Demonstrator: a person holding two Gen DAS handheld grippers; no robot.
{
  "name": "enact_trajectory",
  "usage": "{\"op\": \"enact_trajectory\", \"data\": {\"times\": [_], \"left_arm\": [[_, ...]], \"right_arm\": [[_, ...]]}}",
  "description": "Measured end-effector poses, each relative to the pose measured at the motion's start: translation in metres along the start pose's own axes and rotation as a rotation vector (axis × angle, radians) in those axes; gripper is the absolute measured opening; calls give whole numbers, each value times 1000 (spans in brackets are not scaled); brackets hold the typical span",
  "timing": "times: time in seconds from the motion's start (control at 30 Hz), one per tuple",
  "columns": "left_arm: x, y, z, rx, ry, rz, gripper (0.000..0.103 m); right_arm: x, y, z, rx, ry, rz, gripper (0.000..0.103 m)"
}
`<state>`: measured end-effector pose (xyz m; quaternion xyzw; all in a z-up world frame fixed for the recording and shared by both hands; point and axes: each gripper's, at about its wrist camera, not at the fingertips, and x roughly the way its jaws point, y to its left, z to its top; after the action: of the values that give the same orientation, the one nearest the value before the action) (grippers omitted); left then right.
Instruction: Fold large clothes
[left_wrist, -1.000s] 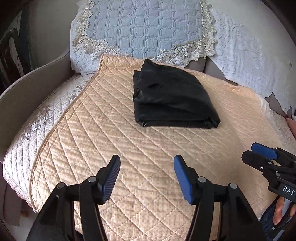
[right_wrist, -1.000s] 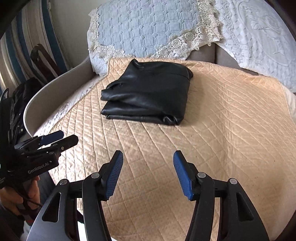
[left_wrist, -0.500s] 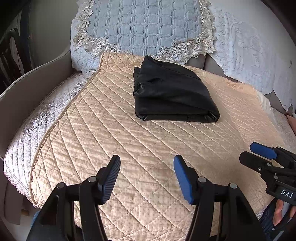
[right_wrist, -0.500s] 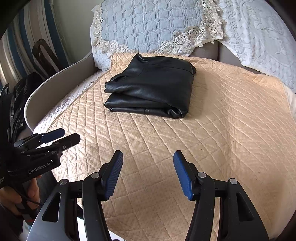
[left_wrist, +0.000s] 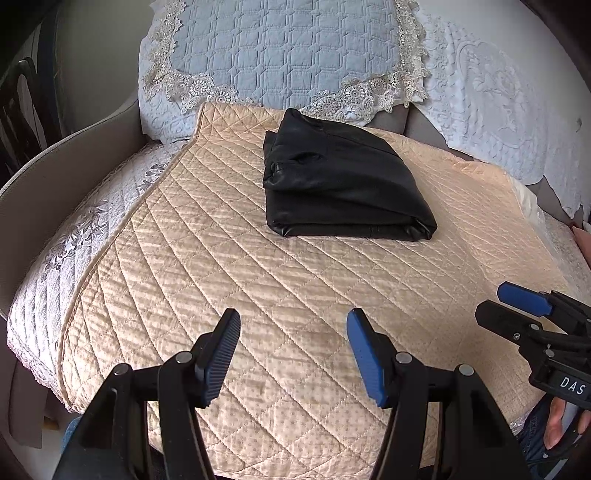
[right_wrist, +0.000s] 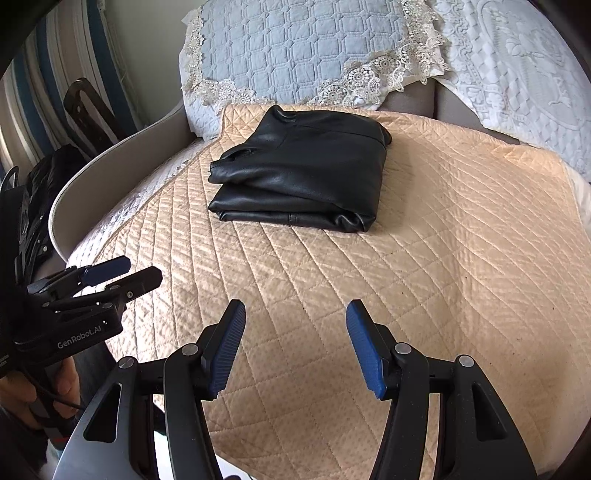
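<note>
Above the near edge of the peach quilted satin seat cover (left_wrist: 258, 295), the left gripper (left_wrist: 293, 349) is held with its blue-padded fingers spread wide, released and empty, nothing being touched by either pad. Beside it, the right gripper (right_wrist: 295, 341) is likewise carried wide open over the same cover, with nothing between its fingers. Each gripper is also seen from the other's camera: the right one at the right edge of the left wrist view (left_wrist: 517, 306), the left one at the left edge of the right wrist view (right_wrist: 118, 275).

Well apart from both grippers, toward the back of the seat, the black leather-like garment (left_wrist: 340, 184) is laid folded into a compact, roughly rectangular stack. Several layers are shown at its near edge, the upper fold being slightly rumpled at the left side. Behind it, a pale blue quilted cushion with lace trim (left_wrist: 280, 51) is propped against the backrest.
</note>
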<state>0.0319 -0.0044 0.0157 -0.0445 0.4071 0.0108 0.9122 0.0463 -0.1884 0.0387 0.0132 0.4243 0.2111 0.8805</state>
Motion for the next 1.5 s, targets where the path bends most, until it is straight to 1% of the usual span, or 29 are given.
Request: {"op": "enact_trajectory", "data": {"times": [0.57,0.9,1.03,1.5], "left_arm": [[-3,-1,-2,1,0,19,63],[-3,-3,-2,14,-1,45,66],[-2,-3,-2,7,5,35,66],[0,-6,-1,17,8,36,66]], "right_arm": [[0,1,0,-3,4,8,58],[-1,2,1,-9,0,7,58],[-1,2,1,-10,-1,9,58],[-2,3,1,-12,-3,11,58]]}}
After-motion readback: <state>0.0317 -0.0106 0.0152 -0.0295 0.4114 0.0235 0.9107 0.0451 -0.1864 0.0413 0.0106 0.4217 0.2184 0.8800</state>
